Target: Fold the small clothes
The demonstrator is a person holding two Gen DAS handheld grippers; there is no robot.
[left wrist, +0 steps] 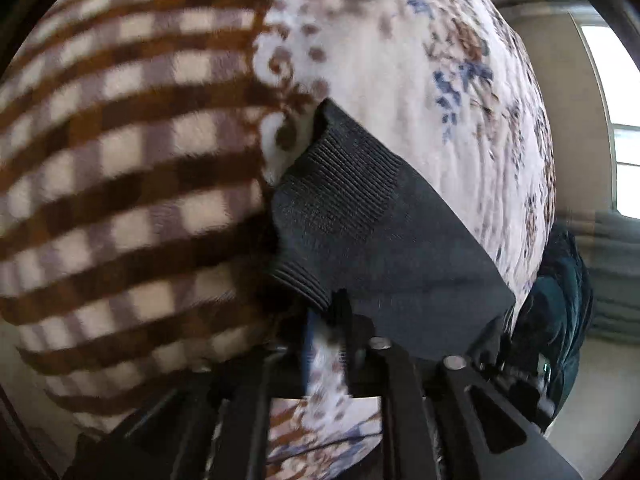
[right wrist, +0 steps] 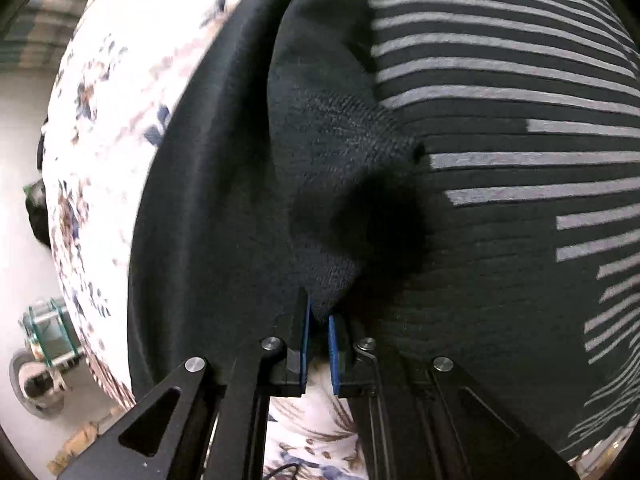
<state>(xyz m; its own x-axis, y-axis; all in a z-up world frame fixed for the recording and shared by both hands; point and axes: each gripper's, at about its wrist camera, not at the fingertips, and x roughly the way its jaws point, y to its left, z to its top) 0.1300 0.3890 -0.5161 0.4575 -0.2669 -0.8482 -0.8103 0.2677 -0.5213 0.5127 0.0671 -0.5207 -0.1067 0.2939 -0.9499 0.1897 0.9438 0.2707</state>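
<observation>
Both pairs of jaws clamp a dark knit sock, mid-fold.

The left gripper point(left wrist: 344, 320) pinches the sock point(left wrist: 372, 232) near its ribbed cuff at lower centre, over the floral bedspread point(left wrist: 400, 60); the right gripper point(right wrist: 318, 332) pinches what seems the toe end, beside a striped dark garment point(right wrist: 500, 140). Next, likely, the two ends must meet squarely.

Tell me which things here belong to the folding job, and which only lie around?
Job: dark sock, left gripper, right gripper.
Lying about: checked blanket, floral cover, striped dark garment, teal bundle.
</observation>
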